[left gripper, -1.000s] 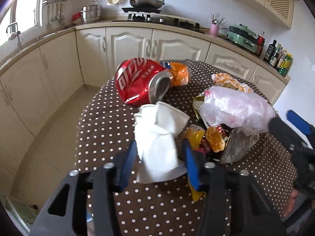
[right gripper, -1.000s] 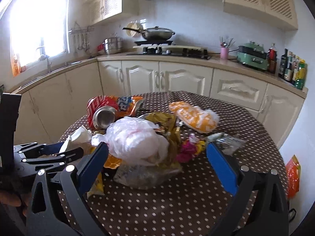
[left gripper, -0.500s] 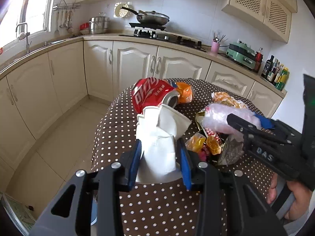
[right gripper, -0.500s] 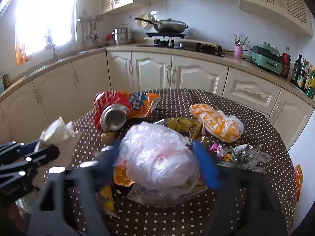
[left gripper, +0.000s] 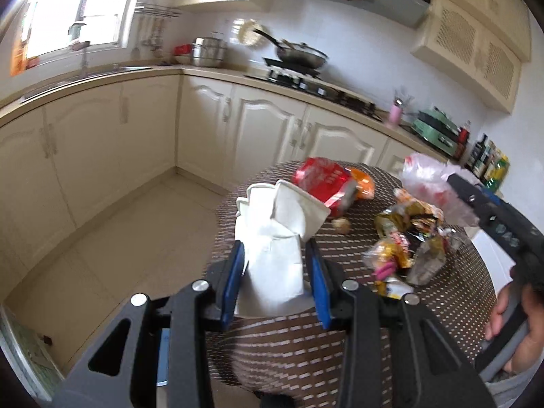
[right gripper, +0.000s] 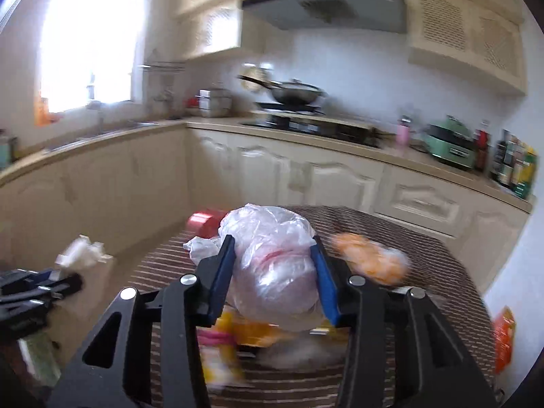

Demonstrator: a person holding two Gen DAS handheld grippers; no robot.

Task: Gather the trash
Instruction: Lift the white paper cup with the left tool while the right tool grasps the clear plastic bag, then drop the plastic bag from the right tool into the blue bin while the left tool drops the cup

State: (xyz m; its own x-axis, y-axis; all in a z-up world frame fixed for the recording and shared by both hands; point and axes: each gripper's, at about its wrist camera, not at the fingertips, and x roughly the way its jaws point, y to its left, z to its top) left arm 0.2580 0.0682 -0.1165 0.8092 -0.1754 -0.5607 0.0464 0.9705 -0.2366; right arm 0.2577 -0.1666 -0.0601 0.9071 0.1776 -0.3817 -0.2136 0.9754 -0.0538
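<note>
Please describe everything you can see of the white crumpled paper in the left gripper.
The white paper looks like a crumpled napkin or tissue, soft and creased, with folded flaps that spread out at its upper end. It stands nearly upright between the blue pads of the left gripper, which press on its lower part from both sides. It appears lifted above the edge of the dotted brown tablecloth. Nothing else touches it.
</note>
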